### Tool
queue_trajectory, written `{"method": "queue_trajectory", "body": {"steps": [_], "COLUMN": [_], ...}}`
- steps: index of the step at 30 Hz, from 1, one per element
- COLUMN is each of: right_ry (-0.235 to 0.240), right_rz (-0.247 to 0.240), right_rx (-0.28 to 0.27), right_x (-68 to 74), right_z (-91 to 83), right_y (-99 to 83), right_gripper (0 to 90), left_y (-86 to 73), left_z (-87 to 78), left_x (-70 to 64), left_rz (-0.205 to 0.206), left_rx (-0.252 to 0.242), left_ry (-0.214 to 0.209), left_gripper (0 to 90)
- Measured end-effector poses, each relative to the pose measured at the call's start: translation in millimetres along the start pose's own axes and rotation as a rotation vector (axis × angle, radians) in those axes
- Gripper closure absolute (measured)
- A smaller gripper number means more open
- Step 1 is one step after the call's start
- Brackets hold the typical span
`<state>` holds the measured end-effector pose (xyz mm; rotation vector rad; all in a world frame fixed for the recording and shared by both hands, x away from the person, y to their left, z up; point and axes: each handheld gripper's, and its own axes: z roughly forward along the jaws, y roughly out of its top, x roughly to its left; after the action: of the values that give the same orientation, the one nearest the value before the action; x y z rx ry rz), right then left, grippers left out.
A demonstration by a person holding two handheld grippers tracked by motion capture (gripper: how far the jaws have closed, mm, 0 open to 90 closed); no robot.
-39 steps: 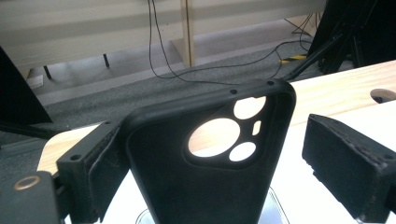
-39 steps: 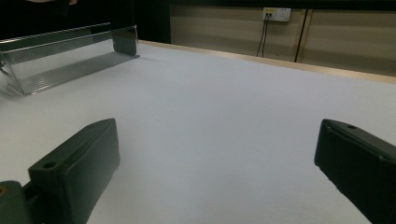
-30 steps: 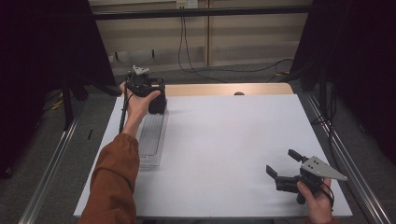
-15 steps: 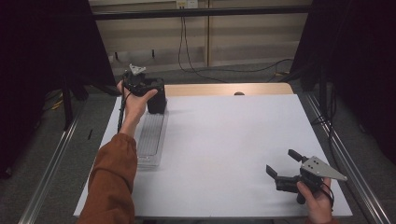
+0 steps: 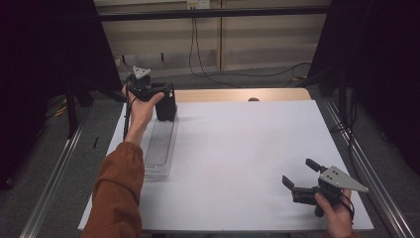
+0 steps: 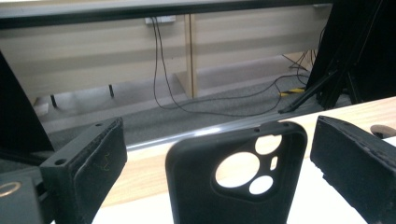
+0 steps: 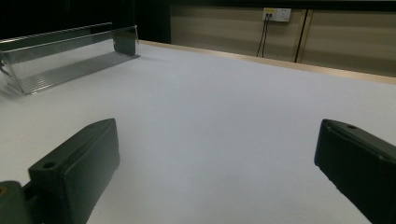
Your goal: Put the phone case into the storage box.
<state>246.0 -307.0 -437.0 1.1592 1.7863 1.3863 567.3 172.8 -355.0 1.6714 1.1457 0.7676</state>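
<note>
Here, at the upper left of the high view, the left gripper [image 5: 157, 94] stands wide around an upright black phone case [image 6: 238, 179] without touching it, while the right gripper [image 5: 301, 177], lower right, gapes wide over the bare white table [image 5: 247, 148].

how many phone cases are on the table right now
1. A black phone case stands upright at the far end of the clear tray, between the open jaws of the left gripper. Its lower part is out of frame.

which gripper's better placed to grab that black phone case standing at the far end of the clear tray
Left. The left gripper is already at the phone case, which stands between its open jaws, untouched. The right gripper rests open at the table's near right corner.
</note>
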Motion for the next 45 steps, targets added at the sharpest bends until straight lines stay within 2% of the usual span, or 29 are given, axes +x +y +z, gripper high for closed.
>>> {"method": "queue_trajectory", "body": {"steps": [3,5,10,12,14,19,23,29,31,33,38,40,42,45], "right_ry": [0.000,-0.001,0.000,-0.003,0.000,-0.004,0.000,-0.002,0.000,0.001,-0.002,-0.002,-0.005,-0.007], "right_rz": [-0.001,-0.001,0.000,0.000,-0.001,-0.002,-0.003,-0.004,-0.003,-0.002,-0.004,-0.007,-0.010,-0.007], "right_rx": [-0.001,0.000,-0.001,-0.001,0.001,-0.004,-0.003,-0.006,-0.004,-0.003,0.000,-0.003,-0.004,-0.007], "right_x": [0.1,0.0,0.2,0.2,0.4,0.2,0.4,0.4,0.8,1.3,1.4,1.7,1.4,1.3], "right_z": [-0.1,-0.2,0.0,0.0,0.0,0.0,0.2,0.3,0.4,0.9,1.5,1.4,1.6,1.6], "right_y": [0.0,0.0,0.1,0.1,0.2,0.6,0.5,0.8,0.5,0.2,0.3,0.2,-0.1,-0.2], "right_gripper": [0.0,0.0,0.0,0.0,0.0,0.0,0.0,0.0,0.0,0.0,0.0,0.0,0.0,0.0], "left_y": [1.6,2.6,5.9,7.2,8.6,13.0,16.2,16.2,15.3,14.5,11.4,9.2,6.6,4.3], "left_z": [-1.8,-2.7,-7.2,-9.0,-11.2,-16.3,-20.2,-25.5,-26.9,-29.2,-32.8,-34.1,-36.7,-40.1], "left_x": [0.4,0.3,1.7,2.2,2.2,0.1,-1.0,-1.7,-3.2,-3.5,-5.9,-6.8,-6.4,-7.5], "left_rz": [-0.010,0.007,0.004,0.019,0.001,0.007,0.000,-0.009,0.021,0.024,0.043,0.028,0.037,0.029], "left_rx": [-0.021,-0.029,-0.068,-0.081,-0.103,-0.132,-0.145,-0.135,-0.135,-0.139,-0.142,-0.140,-0.150,-0.155], "left_ry": [-0.004,0.004,-0.012,-0.013,-0.025,-0.038,-0.054,-0.082,-0.091,-0.117,-0.121,-0.113,-0.135,-0.132], "left_gripper": [3.9,3.7,3.6,3.6,3.6,3.6,3.6,3.5,3.6,3.1,1.8,2.1,1.6,1.5]}}
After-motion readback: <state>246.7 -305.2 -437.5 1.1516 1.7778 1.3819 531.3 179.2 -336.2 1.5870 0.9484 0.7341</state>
